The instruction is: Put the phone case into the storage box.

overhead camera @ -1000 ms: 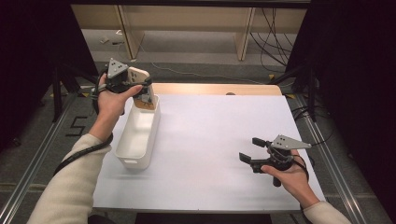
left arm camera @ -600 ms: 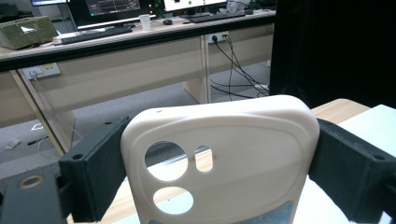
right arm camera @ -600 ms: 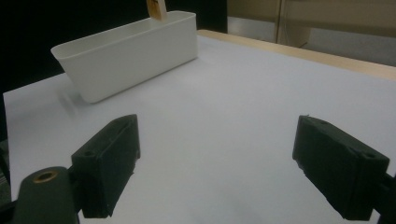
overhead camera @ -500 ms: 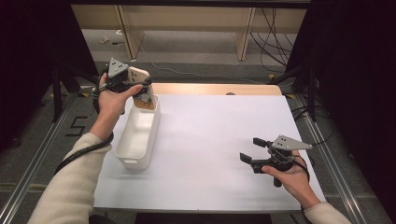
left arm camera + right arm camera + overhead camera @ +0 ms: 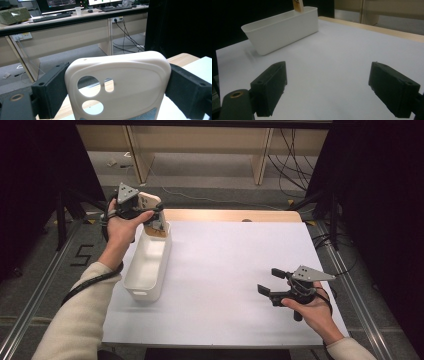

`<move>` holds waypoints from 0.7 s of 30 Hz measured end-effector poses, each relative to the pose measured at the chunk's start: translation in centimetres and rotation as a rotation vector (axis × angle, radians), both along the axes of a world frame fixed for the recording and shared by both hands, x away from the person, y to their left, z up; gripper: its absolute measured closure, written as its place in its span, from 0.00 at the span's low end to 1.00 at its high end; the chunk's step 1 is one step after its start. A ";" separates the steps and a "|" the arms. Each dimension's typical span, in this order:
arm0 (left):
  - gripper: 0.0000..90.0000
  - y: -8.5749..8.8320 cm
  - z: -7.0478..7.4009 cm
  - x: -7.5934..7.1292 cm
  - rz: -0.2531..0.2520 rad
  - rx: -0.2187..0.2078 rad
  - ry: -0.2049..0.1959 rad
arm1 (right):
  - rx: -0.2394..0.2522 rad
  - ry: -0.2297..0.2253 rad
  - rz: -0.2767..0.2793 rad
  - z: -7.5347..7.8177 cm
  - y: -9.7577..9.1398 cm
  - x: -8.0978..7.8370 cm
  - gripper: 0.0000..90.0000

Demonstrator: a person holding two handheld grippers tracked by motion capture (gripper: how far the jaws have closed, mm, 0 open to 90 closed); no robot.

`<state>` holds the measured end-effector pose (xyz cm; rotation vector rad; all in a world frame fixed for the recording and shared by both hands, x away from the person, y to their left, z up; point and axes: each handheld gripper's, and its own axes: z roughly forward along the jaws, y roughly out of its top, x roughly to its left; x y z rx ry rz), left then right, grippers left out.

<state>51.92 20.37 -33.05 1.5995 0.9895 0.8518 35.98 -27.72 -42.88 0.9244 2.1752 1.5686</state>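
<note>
- Phone case (image 5: 117, 85), cream-coloured, with two round camera cut-outs and a small slot: held upright over the far end of the white bin (image 5: 147, 270), its lower edge at or just inside the bin's rim; whether it touches the bin cannot be told.
- White bin: long, open-topped, standing on the left part of the counter (image 5: 225, 270), which is covered in white with a bare wooden strip along its far edge.
- Surroundings: beyond the counter, wooden desk legs and loose cables on a grey floor; dark curtains on both sides; metal rails along the counter's left and right.
- Left gripper view: shows the case's back face close up, with a patterned blue patch at its bottom edge, and a desk behind carrying monitors, keyboards and a paper cup (image 5: 78, 11).
- Right gripper view: shows the bin's long side wall low across the white surface, with a corner of the case above its far end.
- Left gripper (image 5: 150, 217): jaws closed against the two side edges of the phone case, gripping it.
- Right gripper (image 5: 272, 282): jaws spread wide with nothing between them, held low over the counter's near right part, well apart from the bin.
</note>
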 end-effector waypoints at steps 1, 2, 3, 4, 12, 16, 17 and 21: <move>0.12 0.0 0.0 0.0 0.000 0.002 0.001 | 0.000 0.000 0.002 0.0 0.0 0.0 0.18; 0.12 0.0 0.0 0.1 0.003 0.000 0.002 | 0.000 0.002 0.001 0.0 0.0 0.0 0.18; 0.12 0.0 0.0 0.1 0.006 -0.001 0.001 | 0.000 0.001 0.001 0.0 0.0 0.0 0.18; 0.12 0.0 0.0 0.1 0.006 -0.003 0.000 | 0.001 0.000 0.000 0.0 0.1 0.0 0.18; 0.12 0.4 -0.4 0.4 0.019 -0.001 0.010 | 0.002 0.000 0.003 0.0 0.0 0.0 0.18; 0.12 0.5 -0.6 0.4 0.024 -0.002 0.014 | 0.002 0.001 0.004 0.0 0.0 0.0 0.18; 0.12 0.5 -0.6 0.5 0.024 -0.001 0.016 | 0.003 0.000 0.005 0.0 0.0 0.0 0.18; 0.12 0.5 -0.7 0.5 0.025 0.002 0.017 | 0.004 0.000 0.008 0.1 0.0 0.0 0.18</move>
